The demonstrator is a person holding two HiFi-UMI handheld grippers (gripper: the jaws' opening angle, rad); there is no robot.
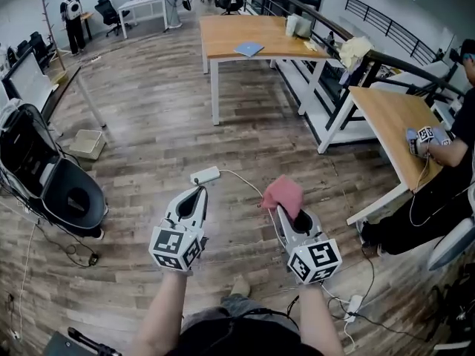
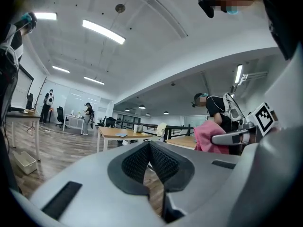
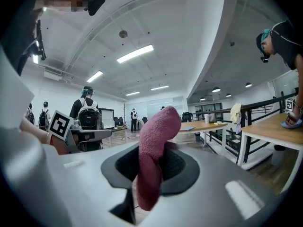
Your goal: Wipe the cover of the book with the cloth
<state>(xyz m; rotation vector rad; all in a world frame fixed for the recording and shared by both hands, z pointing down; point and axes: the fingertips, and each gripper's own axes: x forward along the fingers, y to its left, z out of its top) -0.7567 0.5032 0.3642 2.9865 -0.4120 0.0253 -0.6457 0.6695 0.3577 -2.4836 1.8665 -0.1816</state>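
Observation:
A blue book (image 1: 249,48) lies on the far wooden table (image 1: 223,28), well ahead of both grippers; in the left gripper view the book (image 2: 121,135) is small and distant. My right gripper (image 1: 283,209) is shut on a pink cloth (image 1: 283,193), which sticks up out of the jaws. In the right gripper view the cloth (image 3: 156,141) is pinched between the dark pads of the right gripper (image 3: 152,150). My left gripper (image 1: 200,193) is held level beside it, shut with nothing in it. Its pads (image 2: 161,162) meet in the left gripper view. Both grippers hang over the wooden floor.
A second wooden table (image 1: 393,117) stands at the right, with a seated person (image 1: 438,199) next to it. A black chair (image 1: 67,191) is at the left, a cardboard box (image 1: 87,143) behind it. A white power strip (image 1: 205,175) and cables lie on the floor ahead. Railings run behind the tables.

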